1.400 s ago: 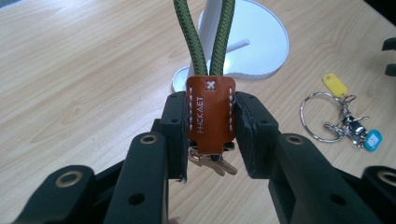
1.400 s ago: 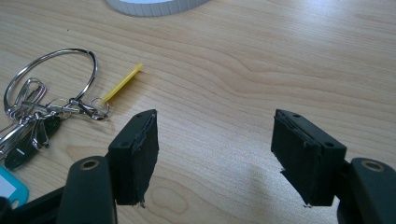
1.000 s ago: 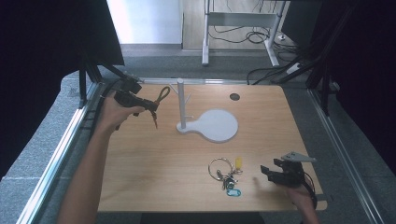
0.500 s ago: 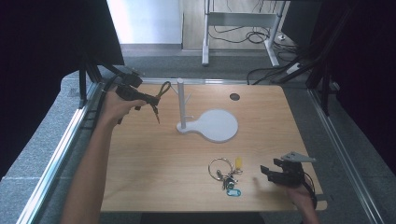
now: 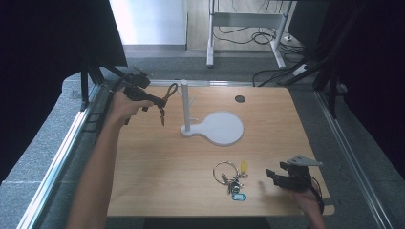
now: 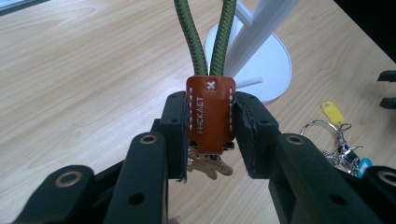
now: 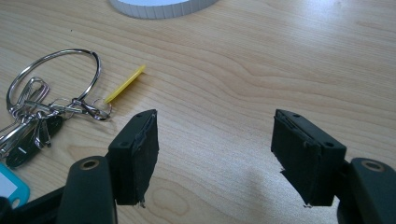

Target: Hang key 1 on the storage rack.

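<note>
Landmark: white stand (image 5: pixel 185 107), a post with side pegs on a flat oval base, upright mid-counter.

Near edge of the wooden counter (image 5: pixel 157 162), on the person's side of the stand: right tongs (image 5: pixel 273 176) low over the wood, jaws spread wide, nothing between them. Just beside them, between tongs and stand, lies a bunch of keys (image 5: pixel 230 175): large steel ring, smaller rings and clips, a yellow tag (image 7: pixel 125 83) flat on the wood, a teal tag at the near end. The bunch is well apart from the stand base and does not touch the tongs.

Beyond the stand base, a small dark round hole (image 5: pixel 239 98) in the counter top.

Left of the stand post, raised off the counter: left tongs (image 6: pixel 210 123) pinching a brown leather tab (image 6: pixel 210 114), white stitching, stamped lettering. A green braided cord loop (image 6: pixel 208 32) runs out of the tab toward the post, close to the upper pegs; whether it touches them, cannot tell. Brass-coloured keys (image 6: pixel 209 164) hang under the tab.
</note>
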`<move>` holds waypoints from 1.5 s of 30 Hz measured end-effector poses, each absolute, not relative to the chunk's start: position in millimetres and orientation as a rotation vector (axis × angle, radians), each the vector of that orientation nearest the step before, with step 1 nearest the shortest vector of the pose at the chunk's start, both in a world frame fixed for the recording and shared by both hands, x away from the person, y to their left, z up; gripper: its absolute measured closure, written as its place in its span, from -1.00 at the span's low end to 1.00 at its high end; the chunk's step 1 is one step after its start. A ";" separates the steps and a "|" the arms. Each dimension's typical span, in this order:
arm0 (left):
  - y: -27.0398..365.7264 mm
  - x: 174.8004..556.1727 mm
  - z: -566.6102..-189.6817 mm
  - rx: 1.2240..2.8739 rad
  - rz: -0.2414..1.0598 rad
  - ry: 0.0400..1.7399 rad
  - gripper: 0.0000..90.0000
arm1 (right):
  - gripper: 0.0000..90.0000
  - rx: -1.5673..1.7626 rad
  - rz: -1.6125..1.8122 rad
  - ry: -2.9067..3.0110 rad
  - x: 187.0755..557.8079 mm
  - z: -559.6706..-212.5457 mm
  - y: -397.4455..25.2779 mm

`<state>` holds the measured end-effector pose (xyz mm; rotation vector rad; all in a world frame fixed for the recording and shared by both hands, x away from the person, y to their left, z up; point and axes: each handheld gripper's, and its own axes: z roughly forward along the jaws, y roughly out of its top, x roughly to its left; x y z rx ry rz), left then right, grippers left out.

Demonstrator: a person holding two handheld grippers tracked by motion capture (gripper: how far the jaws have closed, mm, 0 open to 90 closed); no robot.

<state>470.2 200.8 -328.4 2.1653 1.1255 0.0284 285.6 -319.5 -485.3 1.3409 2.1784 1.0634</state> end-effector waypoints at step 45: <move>169.2 454.5 -359.4 2.214 0.096 1.071 0.17 | -0.28 1.342 1.056 2.174 285.5 -486.5 -317.5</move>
